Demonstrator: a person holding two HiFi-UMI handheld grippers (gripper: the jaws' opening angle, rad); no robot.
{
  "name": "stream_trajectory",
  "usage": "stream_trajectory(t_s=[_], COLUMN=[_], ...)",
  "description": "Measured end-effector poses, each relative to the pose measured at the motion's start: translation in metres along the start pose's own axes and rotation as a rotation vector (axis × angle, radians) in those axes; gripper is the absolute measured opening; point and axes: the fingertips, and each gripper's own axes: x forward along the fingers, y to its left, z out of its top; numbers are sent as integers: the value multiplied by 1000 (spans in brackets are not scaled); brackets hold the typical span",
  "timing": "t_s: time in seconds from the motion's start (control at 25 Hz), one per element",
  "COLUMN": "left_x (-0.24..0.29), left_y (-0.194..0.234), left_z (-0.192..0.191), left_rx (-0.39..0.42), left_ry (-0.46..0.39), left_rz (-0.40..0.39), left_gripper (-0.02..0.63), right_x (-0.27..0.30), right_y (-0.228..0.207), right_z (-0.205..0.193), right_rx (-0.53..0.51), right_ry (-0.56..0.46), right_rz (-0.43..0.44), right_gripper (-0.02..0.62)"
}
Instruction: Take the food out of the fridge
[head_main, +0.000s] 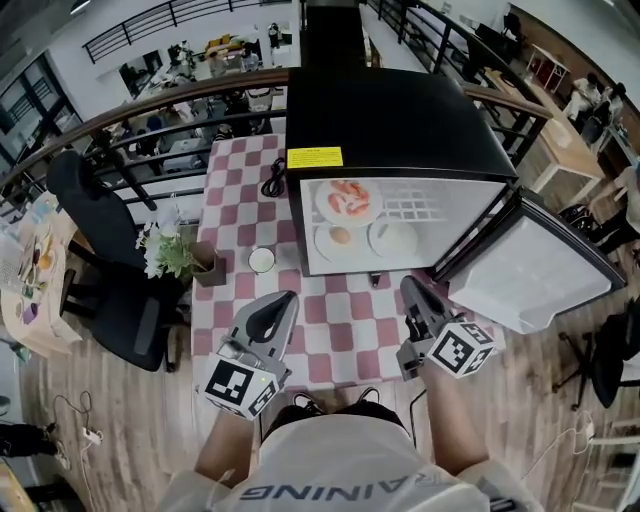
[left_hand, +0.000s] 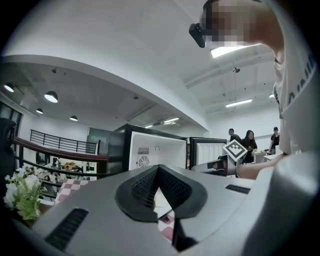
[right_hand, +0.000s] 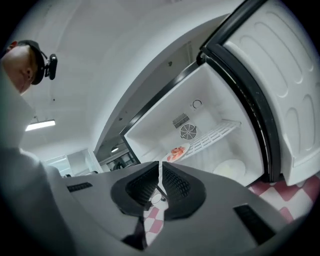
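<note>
— Tongs nearest us: the left tongs and the right tongs both hang over the checked worktop, just short of the fridge. Each pair is pinched together with nothing between.

— And the food?

— All of it is inside. The door stands wide open to the right. A plate of pink food (prawns, I'd guess) sits at the left end of the wire shelf. Below it, on the fridge floor, is a second plate with one small pale round thing on it. Beside that is a white plate; I can't make out what it holds.

— How would you lift them?

— By the near rim, I'd say. The plates look stiff and smooth, so probably slippery under narrow pads, and they'd break if dropped. The food lies loose on top, so I'd keep each plate level; a tilt could send it sliding off.

— Heavy?

— Not very, I'd judge, but lopsided when gripped at one edge. A deep bite on the rim would be safer.

— So the tongs have to open first.

— Yes. Shut like that, neither can take anything.
</note>
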Motion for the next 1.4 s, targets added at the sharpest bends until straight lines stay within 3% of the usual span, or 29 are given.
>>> stream_trajectory(t_s=[0.16, 0.28, 0.64, 0.8, 1.0, 1.4], left_x=[-1, -4, -13, -19, -22, -23], left_y=[-5, -5, 1, 8, 11, 10], left_z=[1, -3, -12, -14, -18, -27], left_rx=[17, 14, -14, -23, -33, -64], left_ry=[8, 17, 30, 29, 33, 43], left_rz=[24, 45, 104, 126, 133, 119], left_gripper=[5, 5, 5, 5, 5, 5], right_x=[23, 47, 121, 145, 162, 182], right_y=[-9, -17, -34, -42, -52, -55], right_z=[1, -5, -11, -17, -25, -34], right_rx=[142, 236, 630, 759, 858, 947], right_ry=[35, 72, 66, 67, 68, 68], right_rz=[21, 31, -4, -29, -51, -70], right_gripper=[28, 107, 131, 133, 133, 132])
